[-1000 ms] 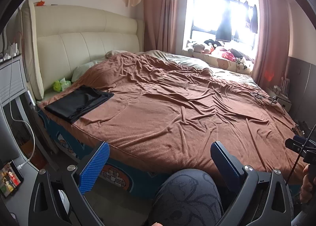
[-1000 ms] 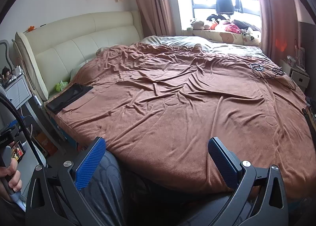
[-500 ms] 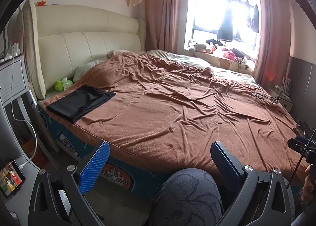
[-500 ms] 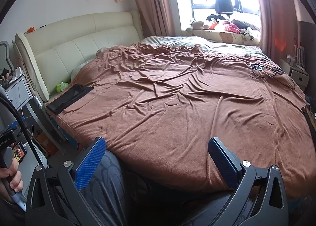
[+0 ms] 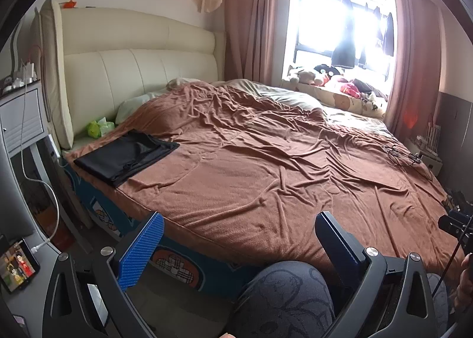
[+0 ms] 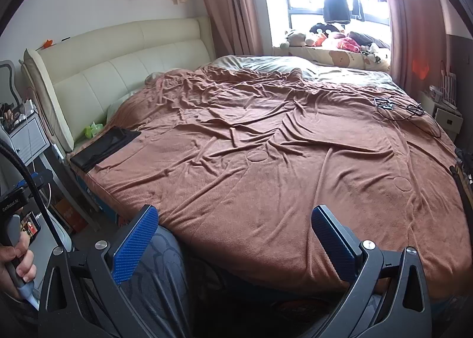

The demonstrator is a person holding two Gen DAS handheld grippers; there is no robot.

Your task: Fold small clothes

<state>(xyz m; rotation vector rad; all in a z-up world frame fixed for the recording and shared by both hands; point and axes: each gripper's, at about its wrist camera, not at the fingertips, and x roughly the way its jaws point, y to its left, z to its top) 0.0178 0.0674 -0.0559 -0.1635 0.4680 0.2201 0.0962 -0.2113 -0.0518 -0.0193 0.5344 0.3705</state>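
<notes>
Left gripper (image 5: 239, 245): I hold it low at the near edge of the bed (image 5: 266, 166), its blue-padded fingers (image 5: 141, 252) spread wide with nothing between them.
Right gripper (image 6: 233, 239): also low at the bed's near edge, jaws wide apart and empty, pointing across the bed.
Left hand (image 6: 14, 267): wrapped round its gripper's handle, seen at the left edge of the right wrist view, short of the bed.
Right hand (image 5: 464, 279): only a sliver shows at the right edge of the left wrist view.
Knee (image 5: 283, 296): bent, in patterned grey trousers, just below the bed's edge between my left gripper's fingers.
</notes>
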